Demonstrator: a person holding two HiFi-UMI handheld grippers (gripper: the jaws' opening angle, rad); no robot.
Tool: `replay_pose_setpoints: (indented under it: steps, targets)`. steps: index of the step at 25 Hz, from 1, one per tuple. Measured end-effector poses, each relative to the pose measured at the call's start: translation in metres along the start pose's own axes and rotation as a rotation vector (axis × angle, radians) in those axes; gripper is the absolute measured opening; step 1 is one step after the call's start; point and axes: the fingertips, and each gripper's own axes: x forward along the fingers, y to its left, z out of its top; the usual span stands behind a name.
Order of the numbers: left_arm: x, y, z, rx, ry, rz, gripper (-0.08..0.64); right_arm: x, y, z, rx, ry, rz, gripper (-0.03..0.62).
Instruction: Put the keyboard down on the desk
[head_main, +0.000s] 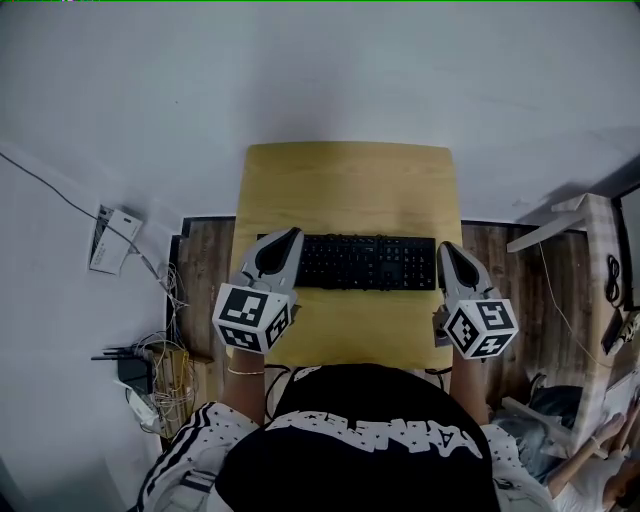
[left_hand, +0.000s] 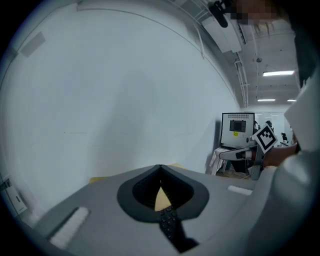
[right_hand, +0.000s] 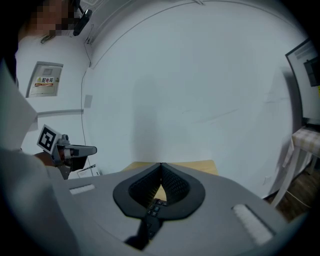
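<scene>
- A plain white wall (head_main: 320, 80) fills the far half of the head view and the background of both gripper views.
- A person in a black top with white lettering (head_main: 370, 430) stands at the near edge, arms reaching forward.
- A light wooden desk (head_main: 345, 185) runs from the person to the wall, with dark wood flooring (head_main: 205, 260) showing on its left and right.
- A black keyboard (head_main: 365, 262) stretches left to right across the middle of the desk, parallel to the near edge. No view shows whether it rests on the wood or sits just above it.
- The left gripper (head_main: 288, 243) is at the keyboard's left end. In the left gripper view its grey jaws meet at the tips and pinch that end, with rows of keys (left_hand: 169, 220) visible between them.
- The right gripper (head_main: 450, 258) is at the right end. In the right gripper view its jaws are likewise pressed together on the keyboard (right_hand: 152, 207), with the desk (right_hand: 200, 166) beyond.
- Each gripper carries a black-and-white marker cube, left (head_main: 250, 318) and right (head_main: 482, 328), near the person.
- Tangled cables (head_main: 160, 370) lie on the floor at the near left.
</scene>
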Motion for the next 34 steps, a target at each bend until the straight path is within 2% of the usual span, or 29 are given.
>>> replay_pose_setpoints:
  steps: [9,34]
  targets:
    - [-0.006,-0.004,0.010,0.025,-0.013,0.000,0.002,-0.006,0.006,0.009,-0.001,-0.018,0.023,0.011]
    - [-0.015,-0.011,0.012,0.068,-0.004,0.021,0.002,-0.009,0.010,0.013,-0.013,-0.023,0.052,0.011]
